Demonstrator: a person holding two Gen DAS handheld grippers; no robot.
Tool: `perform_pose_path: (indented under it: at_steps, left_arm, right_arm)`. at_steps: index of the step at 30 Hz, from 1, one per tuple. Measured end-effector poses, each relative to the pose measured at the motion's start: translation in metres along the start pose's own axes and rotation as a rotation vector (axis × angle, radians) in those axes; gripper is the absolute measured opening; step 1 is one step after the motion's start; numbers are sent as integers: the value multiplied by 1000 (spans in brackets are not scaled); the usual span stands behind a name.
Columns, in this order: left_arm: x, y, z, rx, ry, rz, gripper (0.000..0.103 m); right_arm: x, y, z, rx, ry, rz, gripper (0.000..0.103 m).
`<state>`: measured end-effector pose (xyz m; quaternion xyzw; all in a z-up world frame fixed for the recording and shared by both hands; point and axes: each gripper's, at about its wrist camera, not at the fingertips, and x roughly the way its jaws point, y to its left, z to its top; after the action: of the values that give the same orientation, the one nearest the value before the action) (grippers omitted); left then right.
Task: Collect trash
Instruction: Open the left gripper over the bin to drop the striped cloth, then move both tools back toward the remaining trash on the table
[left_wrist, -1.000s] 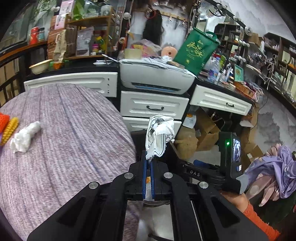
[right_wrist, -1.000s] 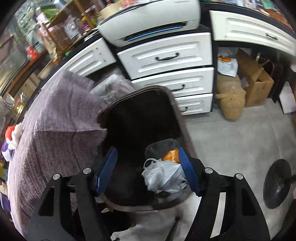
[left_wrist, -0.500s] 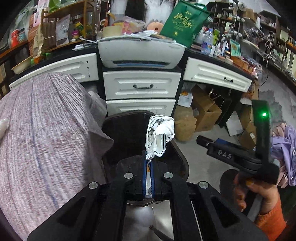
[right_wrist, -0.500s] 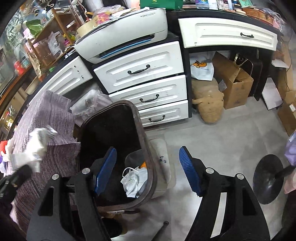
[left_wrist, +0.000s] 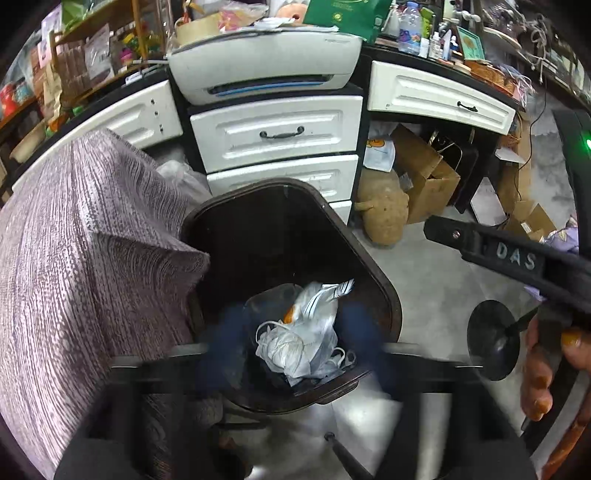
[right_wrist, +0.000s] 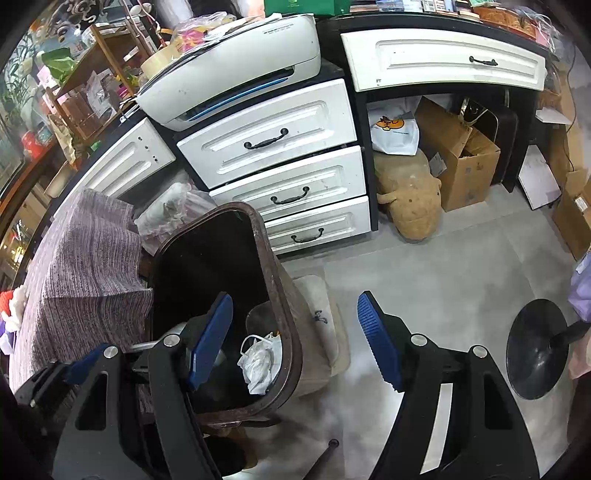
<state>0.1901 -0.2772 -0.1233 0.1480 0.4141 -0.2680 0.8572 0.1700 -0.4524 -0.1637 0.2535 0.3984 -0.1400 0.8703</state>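
Note:
A dark brown trash bin (left_wrist: 369, 266) stands on the floor beside the cloth-covered table (left_wrist: 92, 258). My left gripper (left_wrist: 295, 339) hangs over the bin's mouth, its blurred blue fingers (left_wrist: 229, 343) opening with nothing pressed between them. Below them a white wad with black print (left_wrist: 325, 295) lies on other crumpled white trash (left_wrist: 295, 343) at the bottom. My right gripper (right_wrist: 293, 339) is open and holds nothing; its left pad is over the bin (right_wrist: 280, 295) and its right pad is over the floor. White trash (right_wrist: 258, 358) shows in the bin there.
White drawers (left_wrist: 277, 129) with a printer (left_wrist: 266, 62) on top stand behind the bin. A tan plush toy (right_wrist: 410, 206) and cardboard boxes (right_wrist: 461, 162) sit under the desk. A black stool base (right_wrist: 535, 347) is on the grey floor at the right.
My left gripper came down over the bin and opened, and the printed white wad it held has dropped in. My right gripper slid right, off the bin's middle.

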Motion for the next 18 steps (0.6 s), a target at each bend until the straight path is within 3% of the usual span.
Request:
perform_pose_path:
  at_steps: [9, 18]
  left_arm:
    - [-28, -21, -7, 60, -94, -49, 88]
    - [-94, -23, -6, 51, -258, -177, 96]
  right_arm:
    - [-2, -7, 2, 18, -2, -9, 72]
    - [-5, 6, 5, -7, 2, 16, 73]
